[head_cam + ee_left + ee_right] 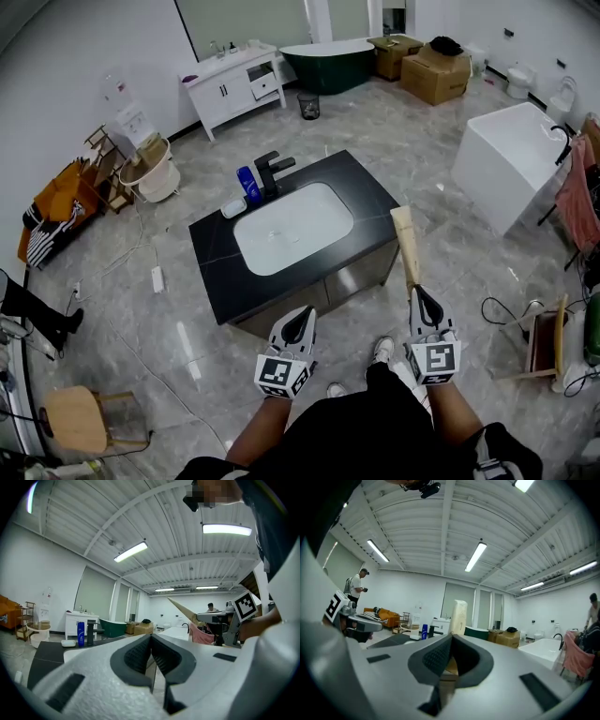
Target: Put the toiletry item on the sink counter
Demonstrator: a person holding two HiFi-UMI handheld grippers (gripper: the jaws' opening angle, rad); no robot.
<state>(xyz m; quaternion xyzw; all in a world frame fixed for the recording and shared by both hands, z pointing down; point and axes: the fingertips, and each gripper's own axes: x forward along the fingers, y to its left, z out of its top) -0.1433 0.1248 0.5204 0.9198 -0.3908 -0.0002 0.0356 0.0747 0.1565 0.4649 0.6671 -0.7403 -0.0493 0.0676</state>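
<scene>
left hand-held gripper closed, empty; right hand-held gripper clamps one toiletry item; one sink counter.

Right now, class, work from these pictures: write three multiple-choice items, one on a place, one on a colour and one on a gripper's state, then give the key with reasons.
1. Where does the blue bottle stand?
A. In the basin
B. On the counter beside the black faucet
C. On the floor

2. What colour is the sink counter?
A. Black
B. White
C. Green

3. What state is the right gripper in?
A. Open and empty
B. Shut on the bottle
C. Shut on the long beige item

Key:
1 B, since the bottle stands upright next to the faucet.
2 A, since the top around the white bowl is black.
3 C, since the item sticks out from the closed jaws.
</scene>
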